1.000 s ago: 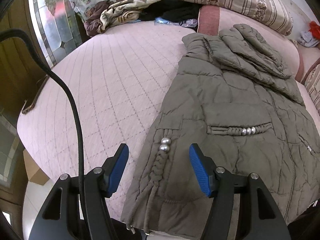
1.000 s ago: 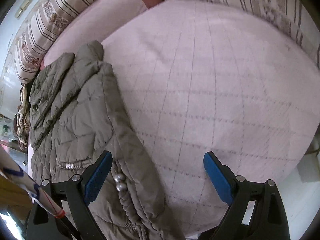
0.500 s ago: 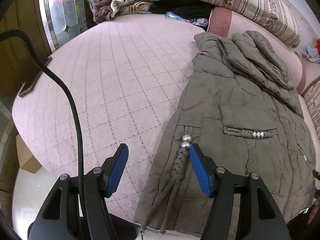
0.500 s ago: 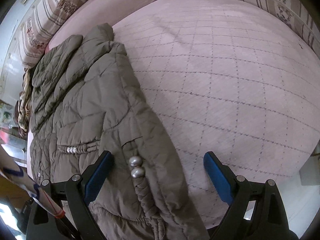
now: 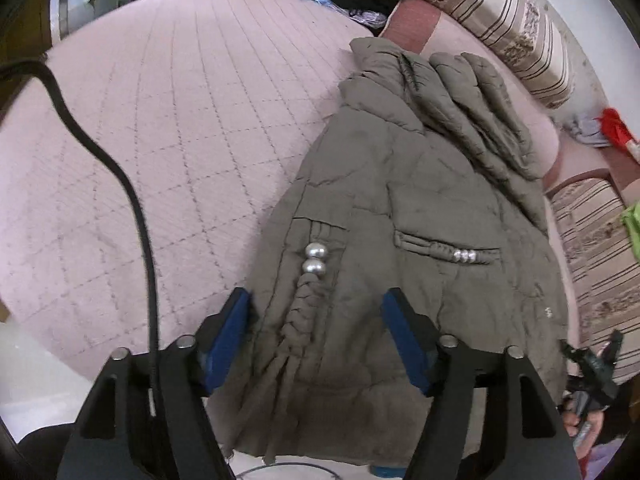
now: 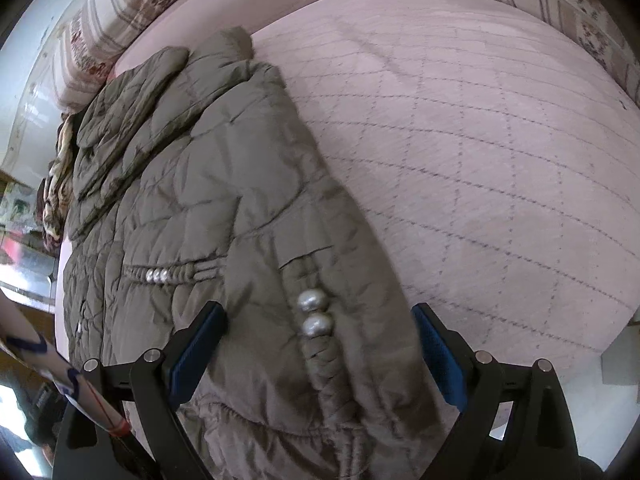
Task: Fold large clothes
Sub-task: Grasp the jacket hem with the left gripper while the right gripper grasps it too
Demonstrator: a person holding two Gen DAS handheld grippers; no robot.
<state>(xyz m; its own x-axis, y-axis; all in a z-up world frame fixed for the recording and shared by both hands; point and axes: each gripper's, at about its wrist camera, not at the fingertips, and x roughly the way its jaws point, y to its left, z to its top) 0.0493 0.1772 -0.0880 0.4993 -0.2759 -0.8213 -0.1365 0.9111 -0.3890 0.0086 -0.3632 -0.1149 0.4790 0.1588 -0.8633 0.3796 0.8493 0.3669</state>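
Pink quilted bed (image 5: 192,128) with striped pillows (image 5: 500,20) along its edge.

Matt olive quilted-cloth jacket (image 5: 420,208) with 2 glossy silvery beads (image 5: 315,258); matt pink stitched bedspread (image 5: 180,120).

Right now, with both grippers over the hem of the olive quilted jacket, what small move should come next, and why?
Probably lower both and pinch the hem: the left gripper and right gripper hang open, straddling the olive quilted jacket, holding nothing.
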